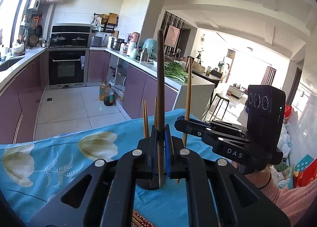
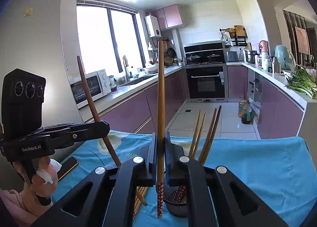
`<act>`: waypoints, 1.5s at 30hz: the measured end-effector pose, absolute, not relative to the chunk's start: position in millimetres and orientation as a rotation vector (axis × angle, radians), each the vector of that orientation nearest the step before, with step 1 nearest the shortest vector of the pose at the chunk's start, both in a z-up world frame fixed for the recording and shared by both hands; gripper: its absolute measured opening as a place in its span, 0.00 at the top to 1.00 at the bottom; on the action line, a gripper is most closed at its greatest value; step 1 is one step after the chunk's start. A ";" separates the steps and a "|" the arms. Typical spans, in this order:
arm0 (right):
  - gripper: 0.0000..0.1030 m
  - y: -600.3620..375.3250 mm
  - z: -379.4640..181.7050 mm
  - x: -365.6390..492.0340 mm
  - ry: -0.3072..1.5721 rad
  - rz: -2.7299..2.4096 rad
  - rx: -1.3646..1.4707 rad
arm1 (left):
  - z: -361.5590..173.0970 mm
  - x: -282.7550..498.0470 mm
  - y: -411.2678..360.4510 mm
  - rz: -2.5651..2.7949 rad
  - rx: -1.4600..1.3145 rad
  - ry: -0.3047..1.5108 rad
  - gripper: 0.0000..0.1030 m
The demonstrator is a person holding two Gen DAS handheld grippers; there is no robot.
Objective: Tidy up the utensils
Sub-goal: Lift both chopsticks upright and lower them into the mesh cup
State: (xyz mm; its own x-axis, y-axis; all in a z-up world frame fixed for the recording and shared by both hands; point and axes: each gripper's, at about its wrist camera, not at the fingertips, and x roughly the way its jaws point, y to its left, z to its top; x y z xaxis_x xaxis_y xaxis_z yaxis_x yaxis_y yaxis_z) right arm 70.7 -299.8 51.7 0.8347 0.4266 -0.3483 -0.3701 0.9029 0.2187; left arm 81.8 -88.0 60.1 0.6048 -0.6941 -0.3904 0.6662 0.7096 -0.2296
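My left gripper [image 1: 160, 133] is shut on a dark brown chopstick [image 1: 160, 80], held upright above a dark mesh utensil holder [image 1: 147, 184]. My right gripper [image 2: 160, 141] is shut on a lighter bamboo chopstick [image 2: 160, 96] with a red patterned tip, upright beside the black mesh holder [image 2: 176, 207]. Several chopsticks [image 2: 206, 135] stand in that holder. More chopsticks [image 2: 139, 197] lie on the blue flowered cloth [image 2: 257, 167]. The right gripper also shows in the left wrist view [image 1: 181, 122], and the left gripper in the right wrist view [image 2: 103, 125].
A phone [image 2: 66, 167] lies on the cloth at the left. Beyond the table edge are purple kitchen cabinets [image 1: 138, 88], an oven [image 1: 67, 68], oil bottles [image 1: 107, 94] on the floor and greens [image 1: 175, 72] on the counter.
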 end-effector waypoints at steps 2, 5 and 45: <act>0.94 -299.6 53.7 71.7 0.393 0.422 0.149 | 61.9 84.4 -89.8 -0.786 -0.062 0.471 0.93; 0.94 -299.3 55.0 74.1 0.386 0.418 0.153 | 64.5 86.2 -93.7 -0.784 -0.061 0.461 0.93; 0.92 -299.7 -11.3 119.3 0.609 0.318 0.181 | 9.5 115.6 -151.1 -0.755 0.114 0.693 0.93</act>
